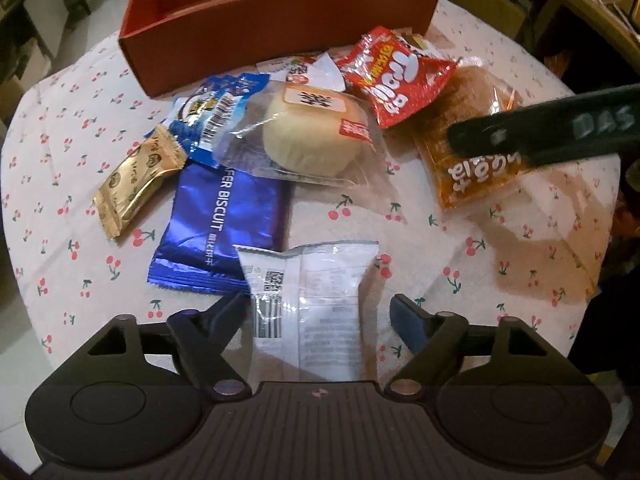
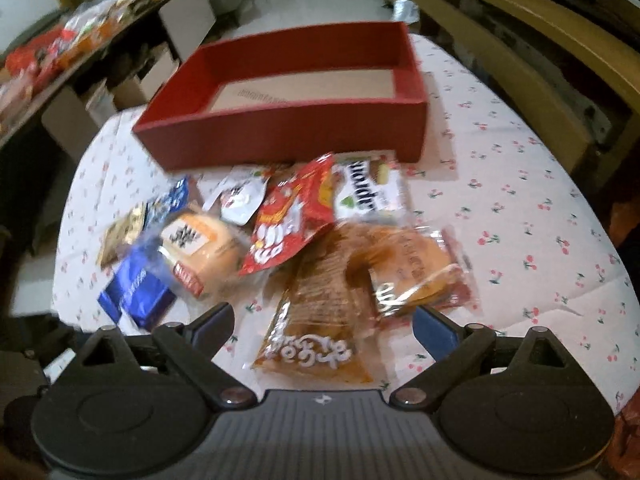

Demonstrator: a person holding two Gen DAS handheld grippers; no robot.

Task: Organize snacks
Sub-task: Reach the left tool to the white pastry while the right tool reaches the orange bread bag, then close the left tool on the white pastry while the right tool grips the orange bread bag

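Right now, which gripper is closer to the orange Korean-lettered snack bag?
Right. The right gripper hangs directly over the orange snack bag; the left gripper straddles a white packet farther off.

Black claw point(image 1: 318, 312) with seemingly blue-padded fingertips point(image 1: 406, 316).

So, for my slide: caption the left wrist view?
Open left claw straddling a white snack packet before an empty red box.

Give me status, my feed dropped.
Left gripper open around white packet. Right gripper open over orange packet. Red box empty, snacks piled before it.
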